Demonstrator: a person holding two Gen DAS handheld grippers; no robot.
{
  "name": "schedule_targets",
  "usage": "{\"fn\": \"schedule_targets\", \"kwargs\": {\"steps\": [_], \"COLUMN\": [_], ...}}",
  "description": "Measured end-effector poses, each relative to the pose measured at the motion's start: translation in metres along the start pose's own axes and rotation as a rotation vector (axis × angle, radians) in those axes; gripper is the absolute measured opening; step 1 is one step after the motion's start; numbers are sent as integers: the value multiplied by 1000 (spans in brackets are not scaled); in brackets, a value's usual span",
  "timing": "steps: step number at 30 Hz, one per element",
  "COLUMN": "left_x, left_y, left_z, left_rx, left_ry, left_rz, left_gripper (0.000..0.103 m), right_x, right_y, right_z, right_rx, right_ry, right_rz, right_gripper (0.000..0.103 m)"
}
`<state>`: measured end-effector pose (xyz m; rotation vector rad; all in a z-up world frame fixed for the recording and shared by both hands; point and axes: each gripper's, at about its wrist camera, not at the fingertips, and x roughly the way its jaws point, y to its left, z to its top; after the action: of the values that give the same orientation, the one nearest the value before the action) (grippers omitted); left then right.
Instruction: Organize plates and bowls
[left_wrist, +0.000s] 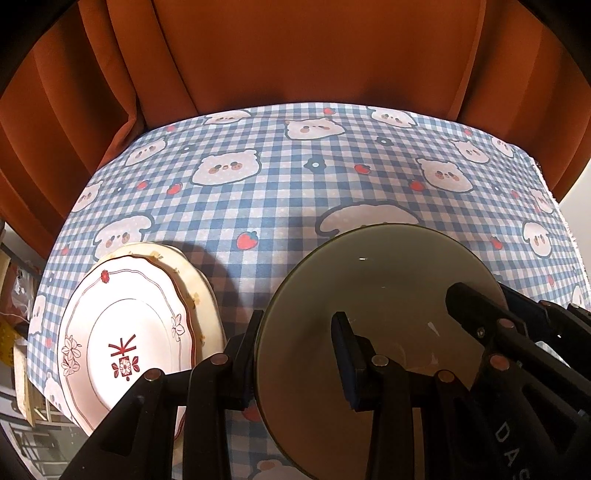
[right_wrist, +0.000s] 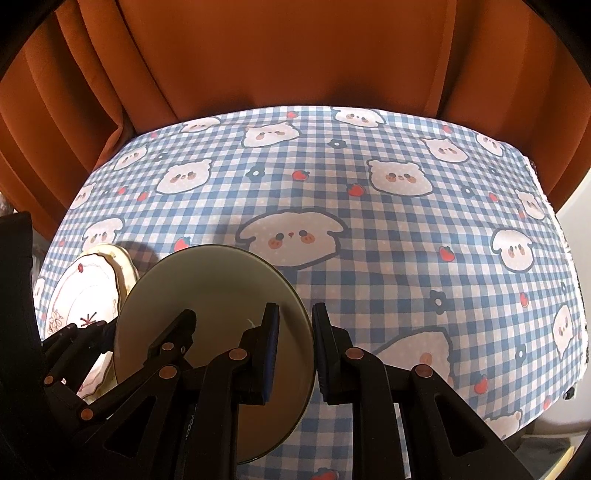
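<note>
Item: grey plate (left_wrist: 373, 295), round, plain, dark-rimmed, on the near middle of the table. Both grippers straddle its rim.

Left gripper (left_wrist: 297, 354): one finger outside the plate's left rim, the other over the inside; jaws clenched on the rim, grasping the grey plate. The left wrist view also shows the right gripper (left_wrist: 480, 306) entering from the right, one dark finger lying over the plate's inner face.

Right gripper (right_wrist: 294, 343): one finger with a blue pad over the plate's (right_wrist: 207, 295) inside, the other outside its right rim. A narrow gap shows at the outer pad; whether the pads press on the rim cannot be told. The left gripper (right_wrist: 85, 332) appears here at the plate's left edge, its fingertips hidden.

Stack of plates (left_wrist: 144, 321): left of the grey plate, just beside it. The top plate is white with a scalloped red-brown line, flower drawings and a red mark at its centre that reads as no clear writing. Beneath it lies a cream plate with small yellow flowers. The right wrist view shows only part of this stack (right_wrist: 88, 291).

Writing: white letters "DAS" on the right gripper's body, cut off at the edge, in the left wrist view only.

Tablecloth (right_wrist: 388, 258): blue-and-white check, cartoon animal faces, strawberries, dark flowers.

Curtain (left_wrist: 295, 51): orange-brown, pleated, beyond the table's far edge.
</note>
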<state>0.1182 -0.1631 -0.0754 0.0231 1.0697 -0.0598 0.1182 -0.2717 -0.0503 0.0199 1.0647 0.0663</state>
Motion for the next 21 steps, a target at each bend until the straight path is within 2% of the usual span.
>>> {"fn": "schedule_targets", "kwargs": {"steps": [9,11,13,16,18,20,21], "left_x": [-4,-4,-2,-1,-1,0,0], "left_y": [5,8,10,14,18,23,24], "left_z": [0,1,1,1,2,4,3], "left_rx": [28,37,41,53,56,55,57], "left_ry": [5,12,22,35,39,41,43], "left_rz": [-76,-106,-125,-174,-199,-225,-233], "left_gripper": [38,42,57,58,59,62,63], "right_x": [-4,-3,-4,-4,-5,-7,-7], "right_y": [2,1,1,2,2,2,2], "right_z": [-2,-2,-3,-4,-5,-5,-5], "right_rx": [44,62,77,100,118,151,161], "right_ry": [12,18,24,37,45,41,41], "right_rz": [-22,-24,-34,-48,-62,-72,-70], "right_gripper": [25,26,26,28,36,59,64]}}
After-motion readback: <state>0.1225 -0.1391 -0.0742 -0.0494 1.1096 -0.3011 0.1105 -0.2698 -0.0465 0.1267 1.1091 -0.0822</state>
